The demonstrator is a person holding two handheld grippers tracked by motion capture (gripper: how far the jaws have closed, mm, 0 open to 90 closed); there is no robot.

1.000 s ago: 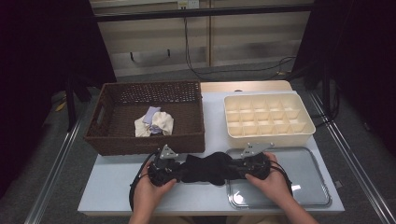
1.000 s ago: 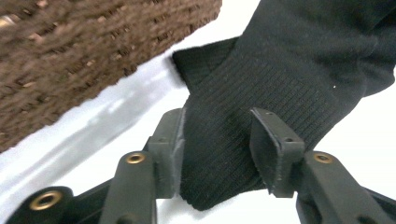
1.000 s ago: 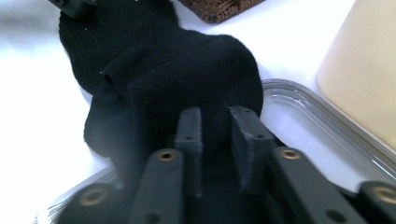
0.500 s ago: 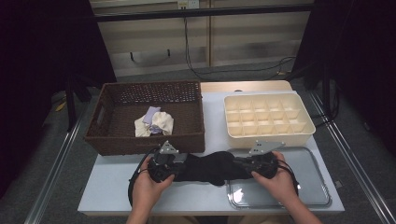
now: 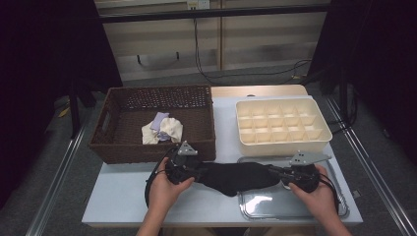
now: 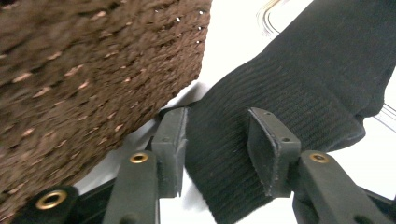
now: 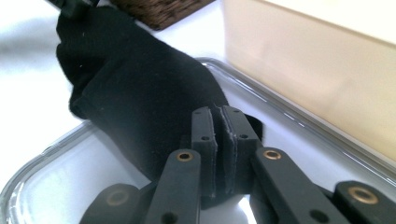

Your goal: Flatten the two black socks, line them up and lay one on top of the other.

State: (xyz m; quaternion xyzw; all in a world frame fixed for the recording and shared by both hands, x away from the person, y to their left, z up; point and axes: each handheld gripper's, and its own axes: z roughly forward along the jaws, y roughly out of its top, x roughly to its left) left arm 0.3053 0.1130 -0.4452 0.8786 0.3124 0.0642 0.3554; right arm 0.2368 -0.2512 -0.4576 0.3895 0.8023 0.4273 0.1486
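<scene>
The right gripper (image 7: 218,121) is pinching the black sock (image 5: 236,176) above the clear tray (image 5: 295,209); the left gripper (image 6: 217,149), jaws just opening, is straddling its left end without pressing

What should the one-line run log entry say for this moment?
black sock | right hand-held gripper pinches one end | left hand-held gripper open astride other end, just opening

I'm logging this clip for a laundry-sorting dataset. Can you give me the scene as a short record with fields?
item in hand: black sock, stretched between both grippers
left gripper: jaws have just been opening; sock lies between the pads, not pinched
right gripper: shut on the sock's other end
sock position: partly over the clear lid
basket: holds a pale cloth bundle
divided box: compartments look empty
surface: white table
</scene>
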